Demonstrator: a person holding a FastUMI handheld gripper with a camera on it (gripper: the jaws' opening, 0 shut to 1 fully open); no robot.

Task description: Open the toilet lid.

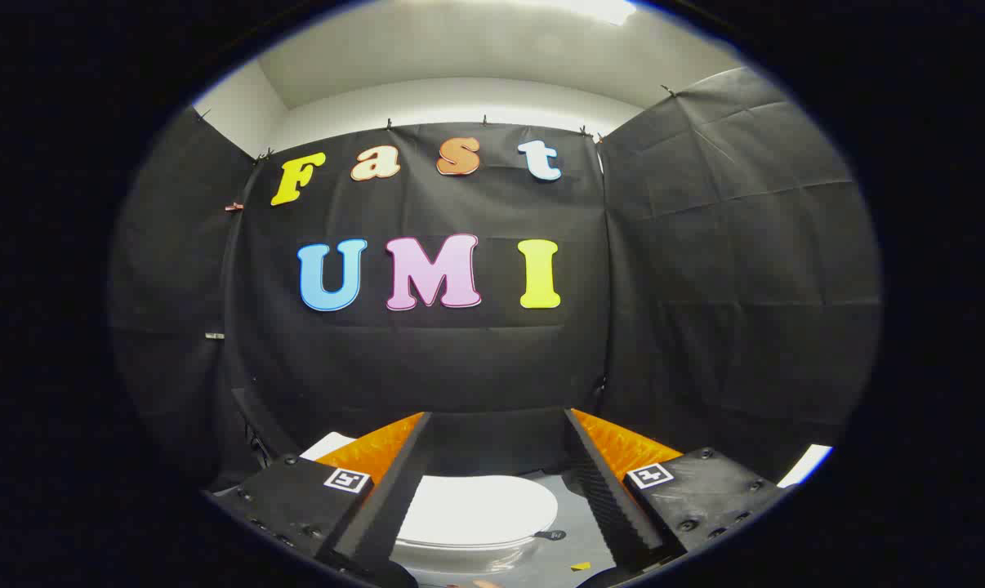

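We saw the tool [496, 425] spread wide, its fingers [394, 482] holding and touching nothing; the closed toilet lid [480, 508] lay below, between the fingers. A small dark object [551, 535] sat on the floor [570, 523] beside it.

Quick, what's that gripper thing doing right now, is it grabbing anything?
Gripper: open, fingers spread wide, holding nothing; the closed toilet lid lies below, between them, untouched.

Toilet lid [480, 508]: white, smooth, oval; I see it closed, lying flat on the bowl, below and between my spread gripper [496, 425] fingers.
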